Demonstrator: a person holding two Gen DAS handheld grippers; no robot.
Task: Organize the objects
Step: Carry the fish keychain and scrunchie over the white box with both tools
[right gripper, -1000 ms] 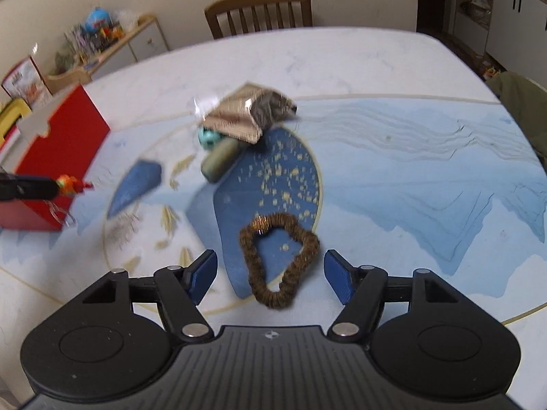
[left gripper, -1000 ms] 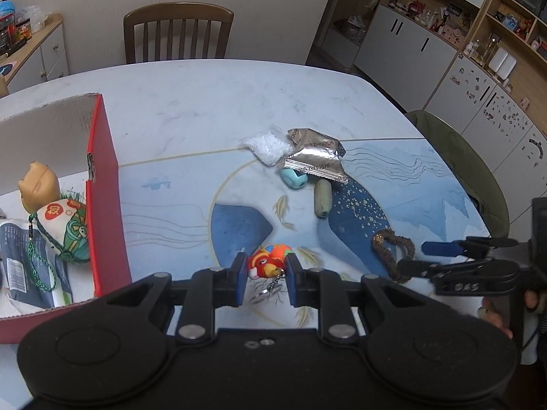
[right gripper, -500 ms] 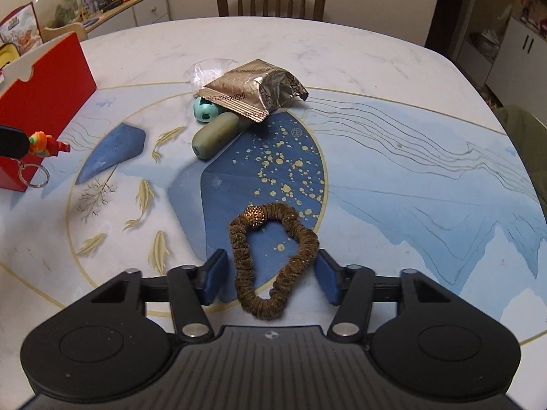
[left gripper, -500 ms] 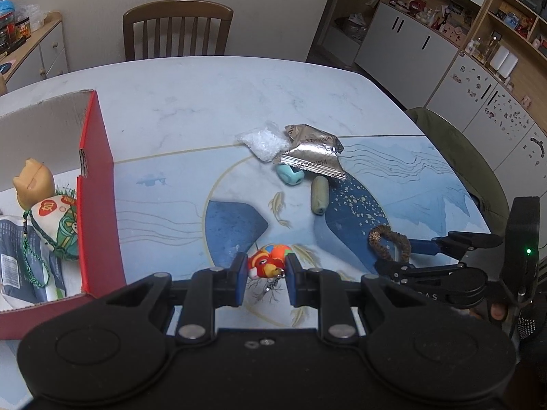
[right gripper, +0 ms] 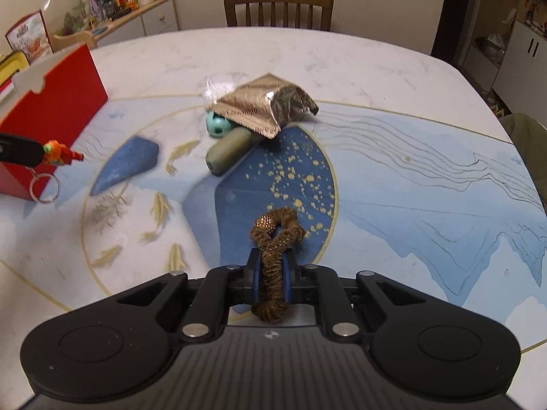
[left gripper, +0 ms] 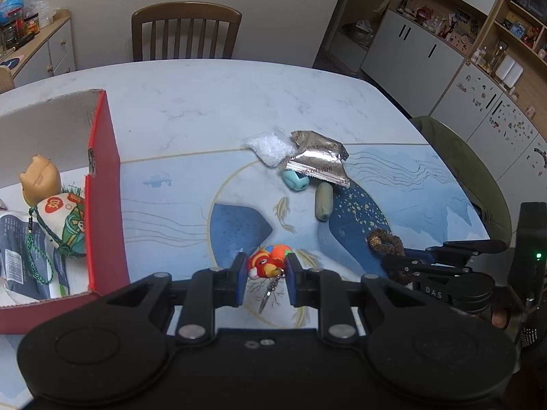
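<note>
Scrunchie (right gripper: 273, 266), brown and gold, is now being pinched flat between the fingers of the right gripper (right gripper: 272, 282), which were standing wide on either side of it half a second ago; its beaded end is being left sticking out ahead of the fingers over the dark blue patch of the worktop (right gripper: 393, 78). Whether it is being lifted clear yet cannot be told. The bright parrot keyring (left gripper: 268, 261) is still being held between the narrowed fingers of the left gripper (left gripper: 267, 275), its metal ring dangling below, just right of the red box (left gripper: 106, 184), taken here as the landmark. A plush charm (left gripper: 58, 218) and a printed packet (left gripper: 17, 256) are already lying inside the red box. Well to the right of the red box, a foil snack bag (left gripper: 318, 160), a clear bag of white bits (left gripper: 270, 145), a teal ball (left gripper: 295, 181) and a grey-green cylinder (left gripper: 323, 201) are being left clustered together. Both grippers are now judged to be loaded, so two deliveries into the red box are being set up, with four loose things remaining
</note>
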